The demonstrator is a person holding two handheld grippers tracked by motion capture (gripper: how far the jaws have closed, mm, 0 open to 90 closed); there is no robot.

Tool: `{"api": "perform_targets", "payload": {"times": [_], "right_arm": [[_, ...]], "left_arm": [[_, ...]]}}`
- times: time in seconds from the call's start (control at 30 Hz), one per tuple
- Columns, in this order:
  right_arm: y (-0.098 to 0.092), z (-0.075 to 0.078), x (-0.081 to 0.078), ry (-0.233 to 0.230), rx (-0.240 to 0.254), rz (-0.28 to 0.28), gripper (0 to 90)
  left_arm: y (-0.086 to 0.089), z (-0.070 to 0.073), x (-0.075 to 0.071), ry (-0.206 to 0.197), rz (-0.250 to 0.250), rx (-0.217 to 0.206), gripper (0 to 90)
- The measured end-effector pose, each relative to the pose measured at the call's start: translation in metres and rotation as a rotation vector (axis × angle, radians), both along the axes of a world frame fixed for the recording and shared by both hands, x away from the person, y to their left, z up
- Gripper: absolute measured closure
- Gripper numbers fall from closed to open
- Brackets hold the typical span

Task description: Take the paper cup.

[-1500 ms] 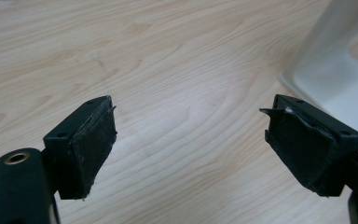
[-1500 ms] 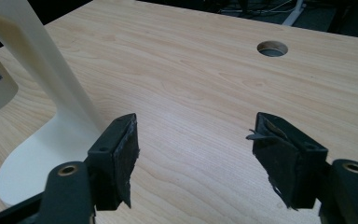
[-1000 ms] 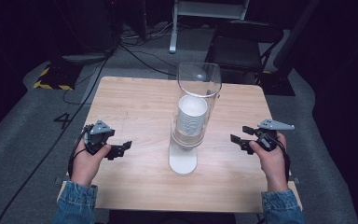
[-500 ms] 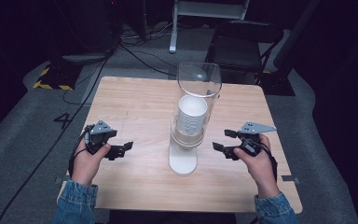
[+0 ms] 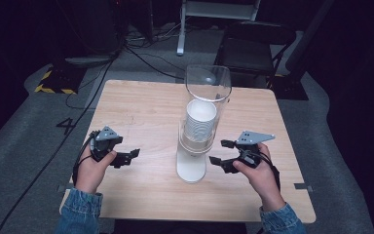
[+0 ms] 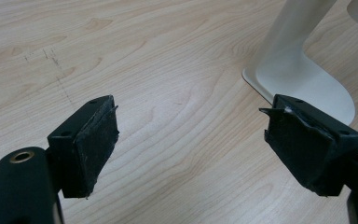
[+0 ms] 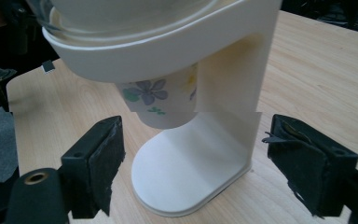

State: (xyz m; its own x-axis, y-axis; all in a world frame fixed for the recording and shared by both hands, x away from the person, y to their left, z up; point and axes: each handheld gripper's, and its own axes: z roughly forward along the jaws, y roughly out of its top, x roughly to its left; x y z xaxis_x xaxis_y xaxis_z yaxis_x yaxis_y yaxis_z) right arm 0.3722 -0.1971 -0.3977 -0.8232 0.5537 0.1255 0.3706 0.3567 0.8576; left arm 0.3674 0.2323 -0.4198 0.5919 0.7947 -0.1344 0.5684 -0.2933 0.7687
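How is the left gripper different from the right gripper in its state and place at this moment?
The left gripper sits far from the cup dispenser, above bare table; the right gripper is close beside the dispenser. The left gripper faces plain wood, while the right gripper faces the flowered paper cup hanging under the dispenser. The right gripper's jaws have just been opening, nothing between them. Both are open and hold nothing.

Bright table, dark surround, soft focus
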Motion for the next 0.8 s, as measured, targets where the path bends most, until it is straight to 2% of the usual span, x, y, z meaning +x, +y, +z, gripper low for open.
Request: {"api": "perform_targets", "payload": {"times": [0.13,0.3,0.53,0.6,0.8], "right_arm": [[0.007,-0.003,-0.001,0.001,0.017,0.024,16.6],[0.016,-0.006,-0.002,-0.012,0.036,0.034,16.6],[0.024,-0.010,-0.002,-0.024,0.057,0.031,16.4],[0.030,-0.012,0.001,-0.021,0.085,0.015,16.5],[0.041,-0.019,0.005,-0.029,0.081,0.032,16.6]], "left_arm": [[0.000,-0.002,0.001,0.012,-0.011,-0.034,16.7],[0.001,-0.004,0.001,0.016,0.006,0.017,16.5],[0.000,-0.005,0.002,0.017,0.013,0.027,16.3],[0.000,-0.005,0.002,0.022,0.009,0.033,16.3],[-0.002,-0.007,0.002,0.021,0.013,0.054,16.2]]}}
